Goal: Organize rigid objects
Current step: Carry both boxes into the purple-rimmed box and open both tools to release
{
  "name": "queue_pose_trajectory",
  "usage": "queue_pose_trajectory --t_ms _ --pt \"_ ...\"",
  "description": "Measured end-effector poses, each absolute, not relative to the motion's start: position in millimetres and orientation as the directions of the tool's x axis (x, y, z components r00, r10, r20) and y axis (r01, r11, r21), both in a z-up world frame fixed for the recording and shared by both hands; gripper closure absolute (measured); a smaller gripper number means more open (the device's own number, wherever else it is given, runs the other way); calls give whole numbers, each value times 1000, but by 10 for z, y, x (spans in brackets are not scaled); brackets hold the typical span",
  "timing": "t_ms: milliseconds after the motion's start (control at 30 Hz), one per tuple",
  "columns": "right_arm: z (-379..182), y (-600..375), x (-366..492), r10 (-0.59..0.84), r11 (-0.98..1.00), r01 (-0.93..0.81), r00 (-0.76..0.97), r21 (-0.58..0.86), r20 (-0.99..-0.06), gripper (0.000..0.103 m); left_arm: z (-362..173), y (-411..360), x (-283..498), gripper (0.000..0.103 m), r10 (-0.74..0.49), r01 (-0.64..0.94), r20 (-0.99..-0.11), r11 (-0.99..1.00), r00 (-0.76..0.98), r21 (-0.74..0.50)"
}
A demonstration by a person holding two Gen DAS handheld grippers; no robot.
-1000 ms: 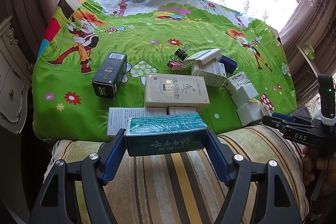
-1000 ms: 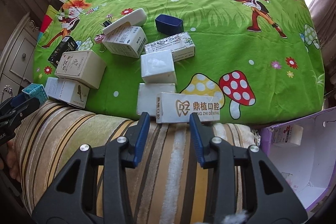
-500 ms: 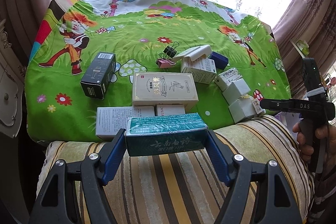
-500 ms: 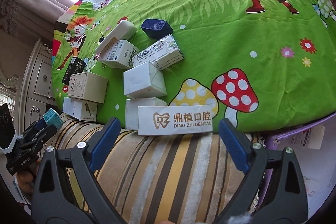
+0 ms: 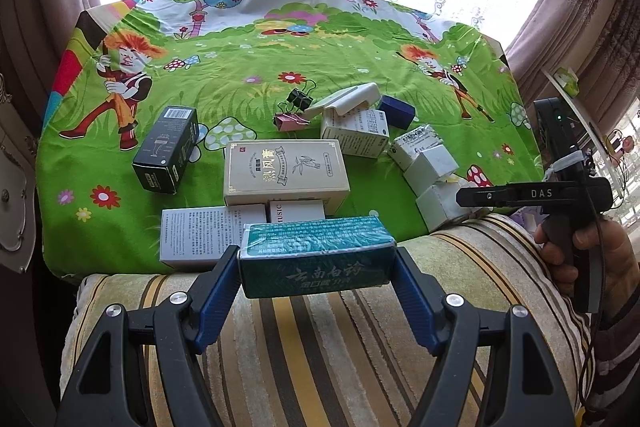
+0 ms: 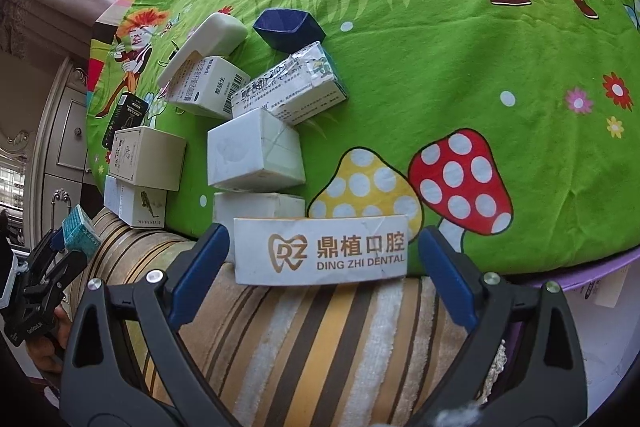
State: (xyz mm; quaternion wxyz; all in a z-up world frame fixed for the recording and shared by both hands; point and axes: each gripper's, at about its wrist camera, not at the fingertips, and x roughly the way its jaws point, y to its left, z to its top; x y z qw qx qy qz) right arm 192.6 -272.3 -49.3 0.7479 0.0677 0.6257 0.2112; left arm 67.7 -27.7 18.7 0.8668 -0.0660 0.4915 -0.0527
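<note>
The left gripper (image 5: pixel 316 263) clamps a teal box (image 5: pixel 316 255) at lower centre of its view, above a striped cushion (image 5: pixel 320 347). The right gripper (image 6: pixel 320 259) is closing, its blue pads flanking but not touching a white dental box (image 6: pixel 320 251) at the near edge of the green cartoon cloth (image 6: pixel 440 67). More boxes, among them a cream box (image 5: pixel 284 171) and a black box (image 5: pixel 168 149), crowd the cloth at centre-left of the left wrist view.

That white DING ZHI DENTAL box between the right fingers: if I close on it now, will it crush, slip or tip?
The DING ZHI DENTAL box looks like thin card, probably light and possibly crushable. The right gripper, its jaws closing, spans the box's long axis without touching, so tipping seems unlikely. It straddles the cloth's edge over the striped cushion, so a nudge may slide it.
</note>
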Motion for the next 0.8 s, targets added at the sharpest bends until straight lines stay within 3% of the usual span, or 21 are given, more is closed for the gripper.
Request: queue_pose_trajectory --t_ms 33,67,433,800 --pt "-489 -2724 1917 404 900 -234 130 368 -905 17 193 -303 674 28 -160 32 -844 985 512 -167" --pt "-484 -2734 1908 404 900 -235 133 367 -905 19 199 -333 671 28 -163 39 -844 985 512 -166" --pt "-121 -2940 1593 336 935 -219 294 280 -895 19 277 -820 610 28 -220 148 -836 975 503 -168" --pt "389 -3402 824 256 967 -144 498 212 -828 19 379 -1515 452 29 -296 302 -822 940 486 -160"
